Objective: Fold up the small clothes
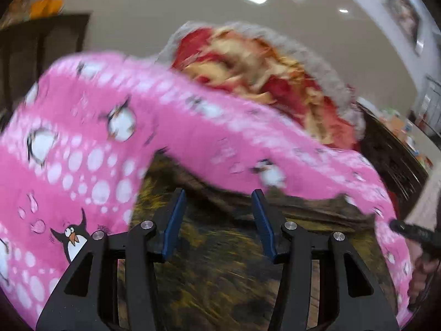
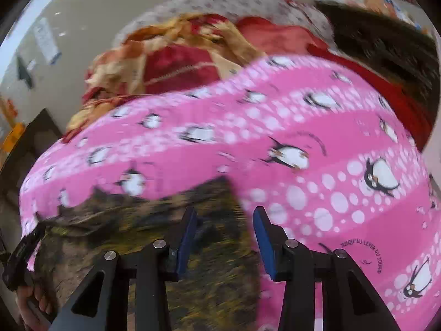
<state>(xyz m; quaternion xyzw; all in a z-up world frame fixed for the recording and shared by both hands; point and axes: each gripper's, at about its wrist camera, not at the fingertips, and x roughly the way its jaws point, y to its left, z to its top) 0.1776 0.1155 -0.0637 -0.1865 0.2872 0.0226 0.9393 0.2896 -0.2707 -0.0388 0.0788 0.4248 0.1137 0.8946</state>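
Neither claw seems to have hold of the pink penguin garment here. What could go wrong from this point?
1. The left claw and right claw stand open over the dark mottled surface, so a close here could miss the pink garment.
2. The red and yellow cloth pile touches its far edge and could get caught in a fold.

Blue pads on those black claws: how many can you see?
4. Left gripper: one blue rubber pad on each finger. Right gripper: likewise one pad per finger. None seem hidden.

Soft pink penguin-print cloth (image 1: 193,127), matt; mottled tabletop (image 1: 220,275) beneath, perhaps wood (heavily blurred).
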